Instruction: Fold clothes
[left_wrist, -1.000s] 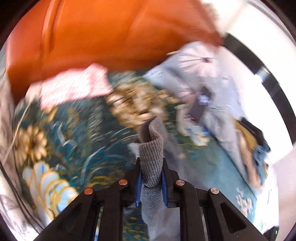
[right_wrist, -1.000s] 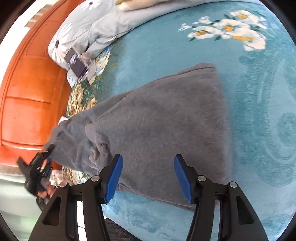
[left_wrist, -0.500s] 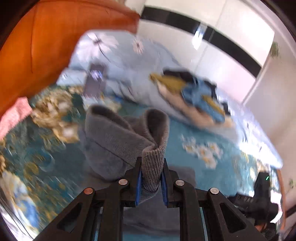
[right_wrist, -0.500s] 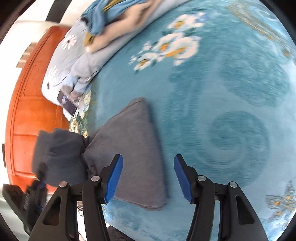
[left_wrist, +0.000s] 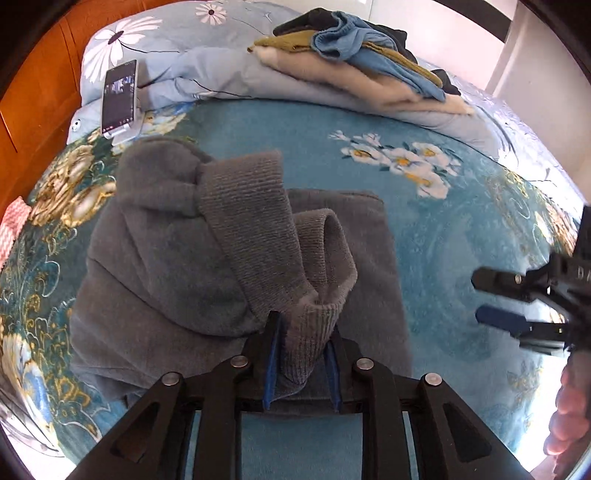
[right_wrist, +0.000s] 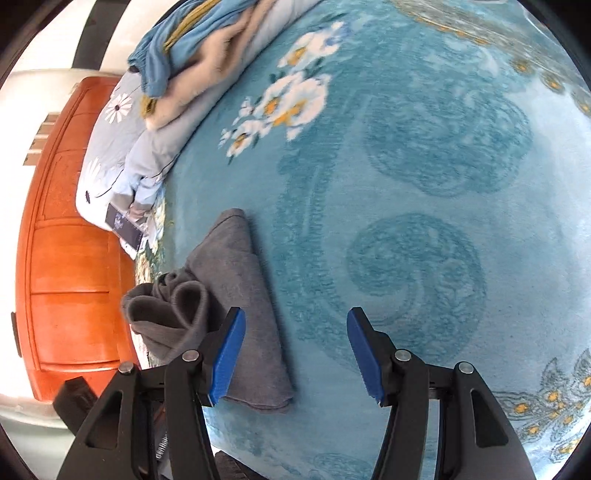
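A grey sweater (left_wrist: 166, 266) lies partly folded on the teal flowered bedspread (left_wrist: 443, 229). My left gripper (left_wrist: 301, 354) is shut on its ribbed cuff (left_wrist: 310, 332), and the sleeve is draped over the sweater's body. In the right wrist view the sweater (right_wrist: 236, 295) lies at the lower left with the bunched sleeve on top. My right gripper (right_wrist: 295, 354) is open and empty above bare bedspread, just right of the sweater's edge. It also shows at the right edge of the left wrist view (left_wrist: 495, 299).
A pile of unfolded clothes (left_wrist: 354, 62) rests on a light blue quilt (left_wrist: 221, 74) at the far side. A phone (left_wrist: 119, 96) leans by a flowered pillow. An orange wooden headboard (right_wrist: 70, 258) bounds the bed. A pink cloth (left_wrist: 11, 225) lies at the left.
My left gripper has carried the sleeve over the sweater's body toward the right. My right gripper has drawn off the sweater to the right and stays open.
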